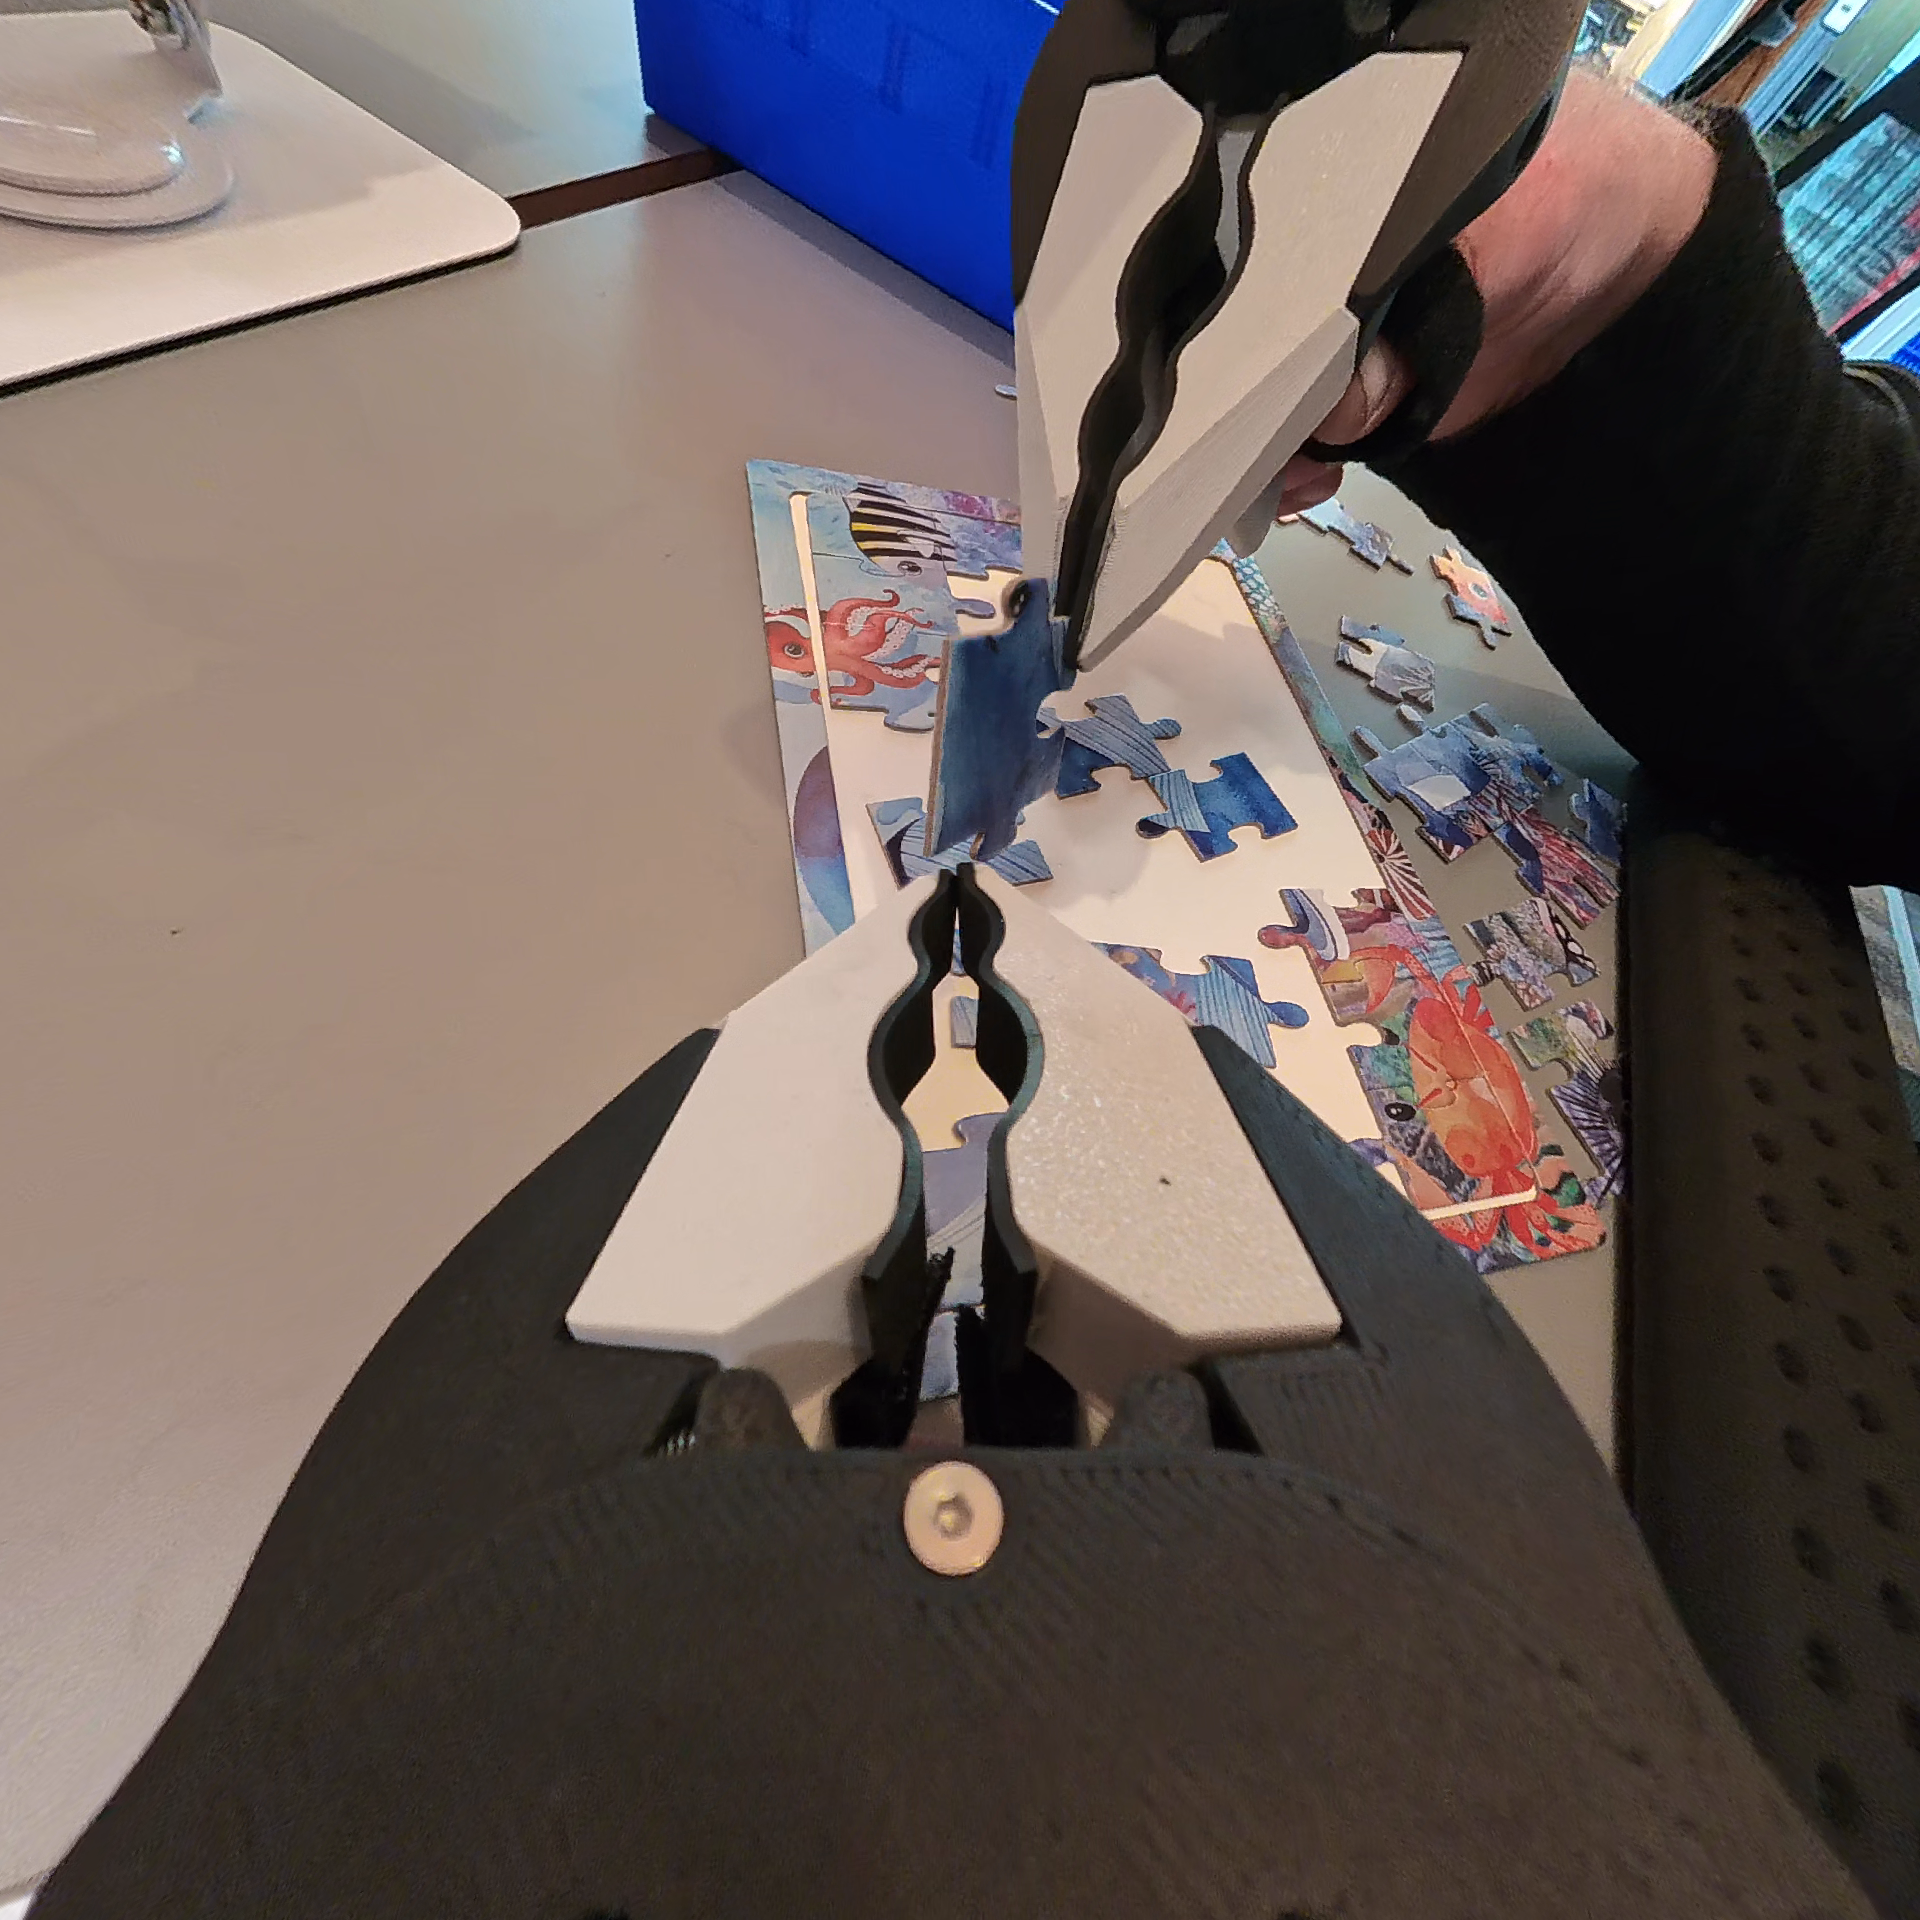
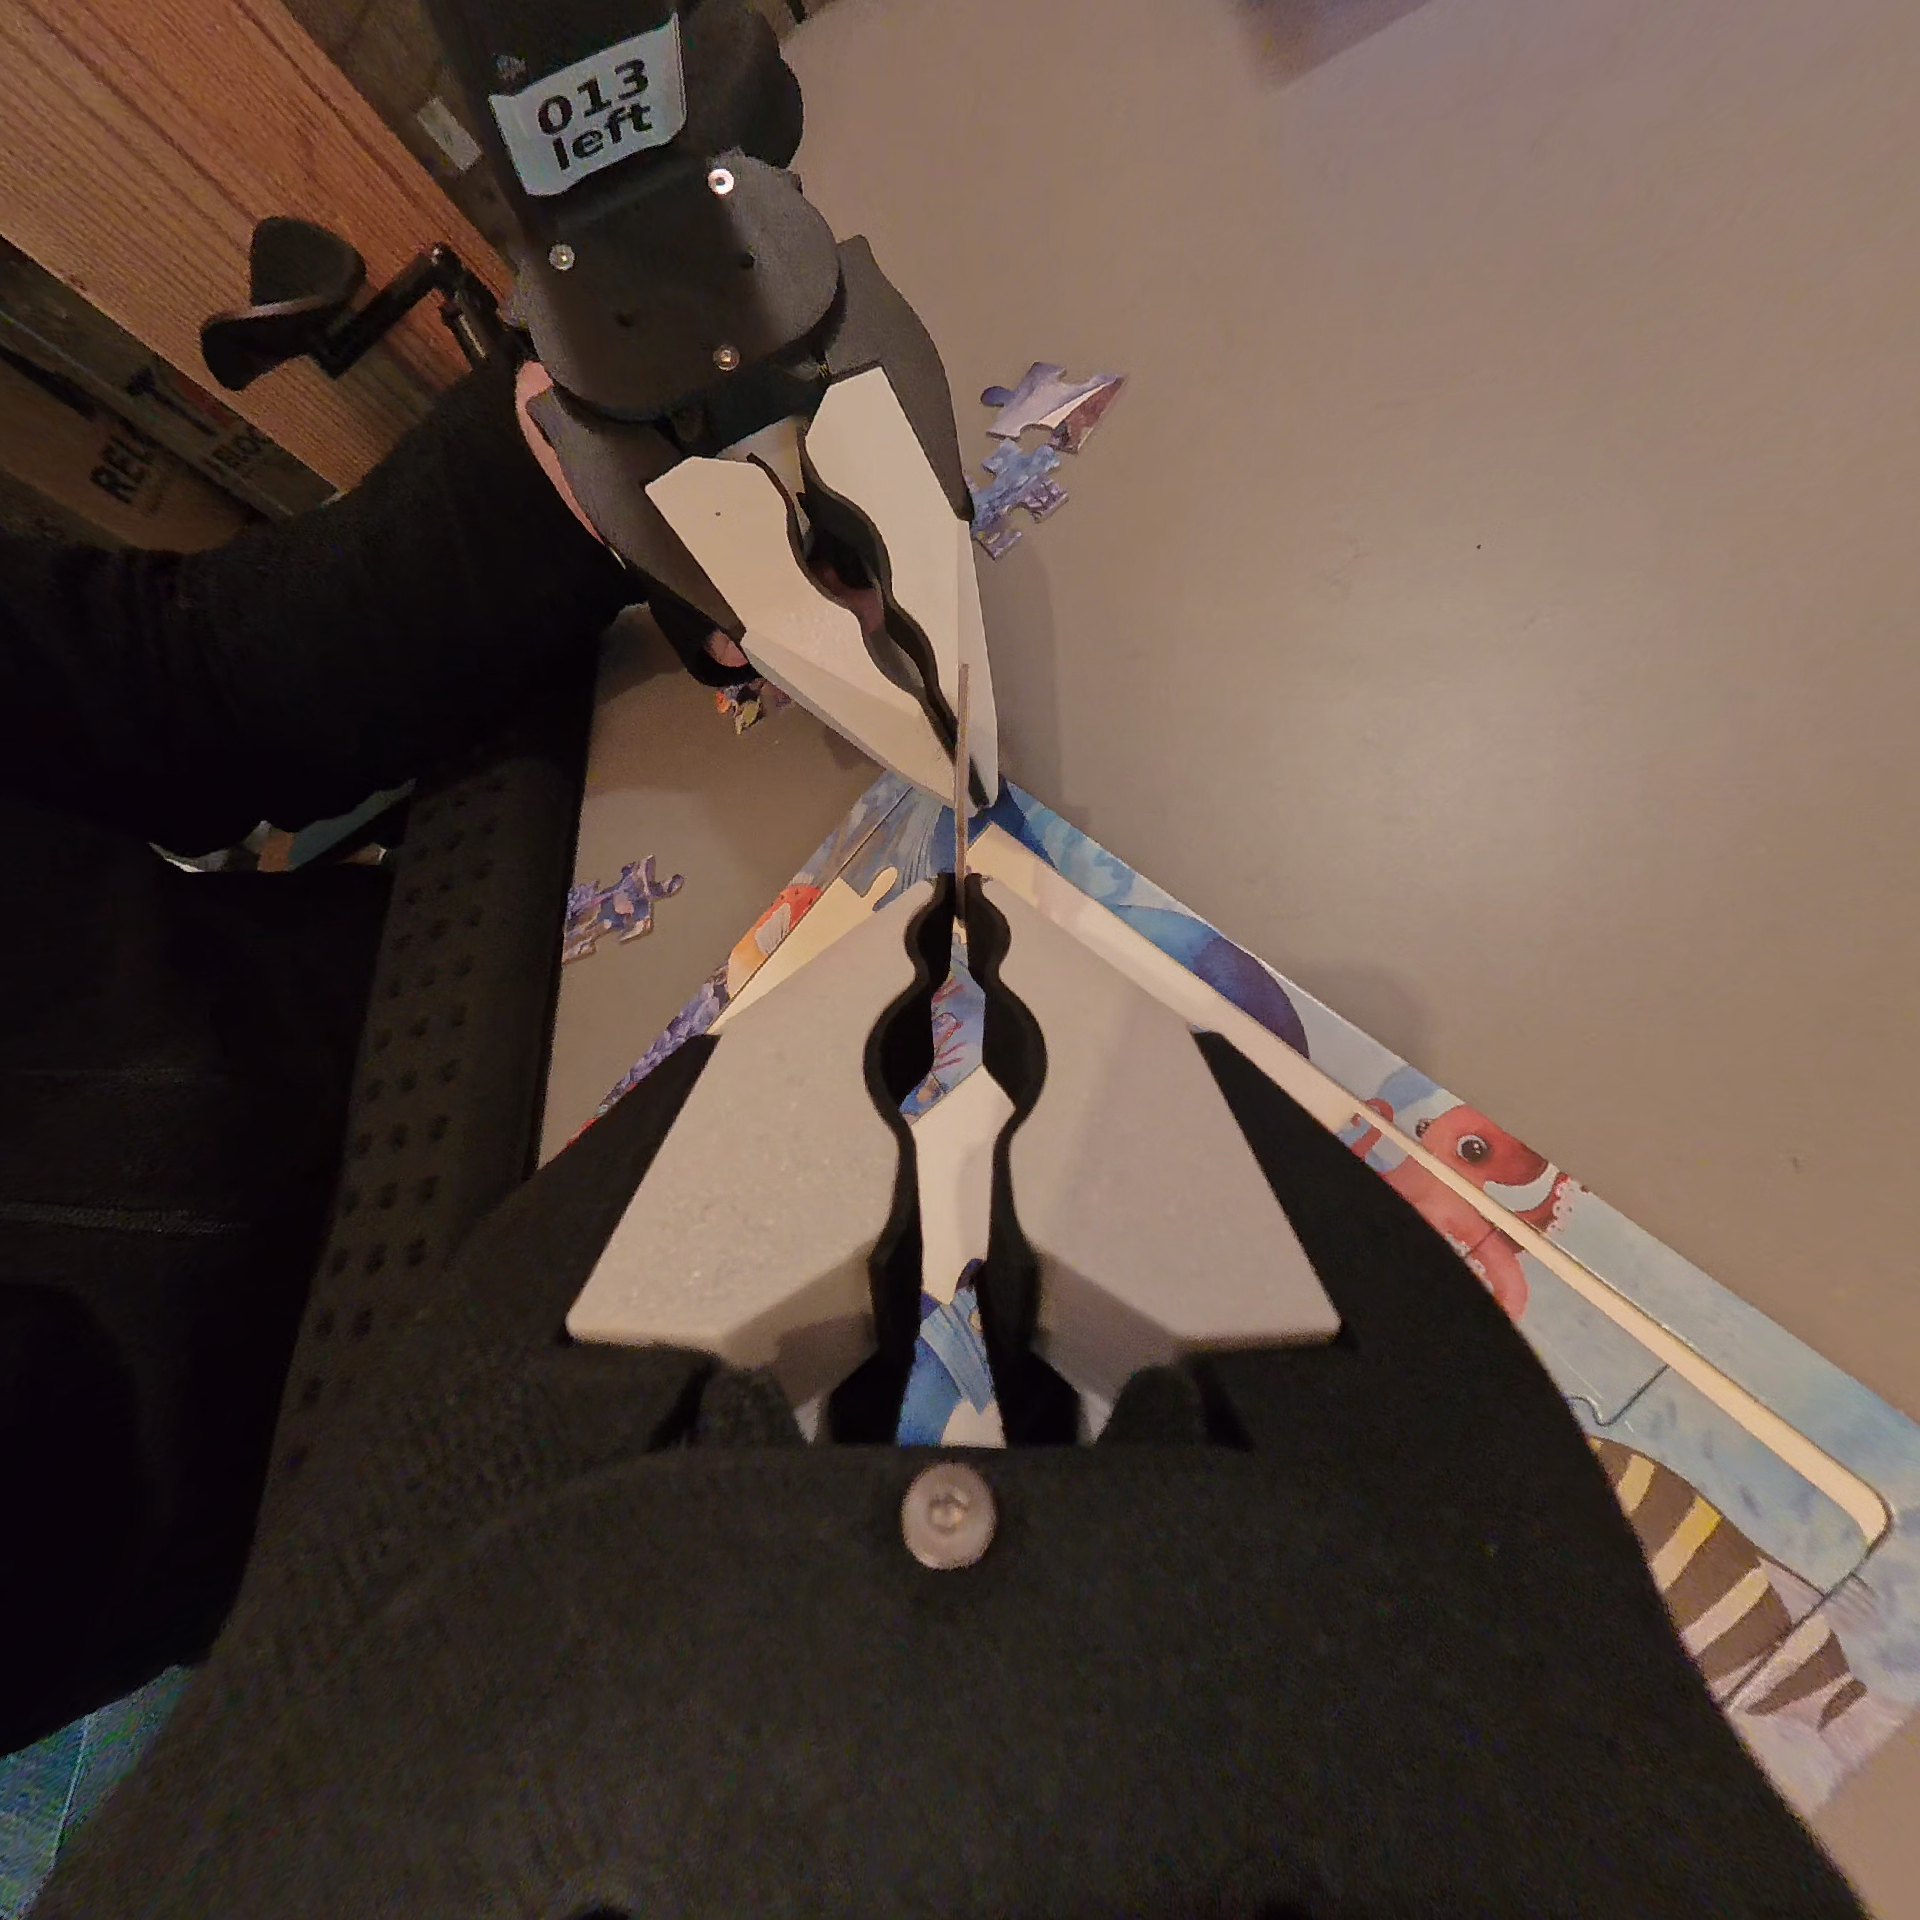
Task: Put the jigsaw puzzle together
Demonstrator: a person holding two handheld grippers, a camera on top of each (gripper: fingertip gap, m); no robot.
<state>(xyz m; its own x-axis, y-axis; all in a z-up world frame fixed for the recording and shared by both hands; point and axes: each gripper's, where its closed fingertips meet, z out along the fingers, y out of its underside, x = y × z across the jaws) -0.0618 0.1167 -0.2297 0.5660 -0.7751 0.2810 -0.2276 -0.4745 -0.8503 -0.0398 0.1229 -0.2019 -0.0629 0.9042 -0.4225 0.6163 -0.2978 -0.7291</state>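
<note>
The puzzle board (image 1: 1195, 665) lies on the grey table, with a sea-picture frame and a white inner bed. Octopus pieces (image 1: 862, 644) and crab pieces (image 1: 1455, 1091) sit in it, and a few blue pieces (image 1: 1226, 805) lie loose on the bed. My right gripper (image 1: 1070, 649) comes down from above, shut on the upper edge of a dark blue piece (image 1: 992, 748) held upright over the board. My left gripper (image 1: 961, 878) is shut, its tips pinching the piece's lower edge. In the right wrist view the piece (image 2: 963, 831) shows edge-on between my right gripper (image 2: 961, 894) and left gripper (image 2: 971, 779).
Several loose pieces (image 1: 1475, 790) lie on the table right of the board, and more (image 2: 1039, 447) lie beyond the left gripper. A blue box (image 1: 852, 125) stands behind the board. A white stand base (image 1: 208, 208) is at far left. A black perforated chair (image 1: 1766, 1143) is at the table edge. Some 4 centimetres of space lies between my two pairs of fingers.
</note>
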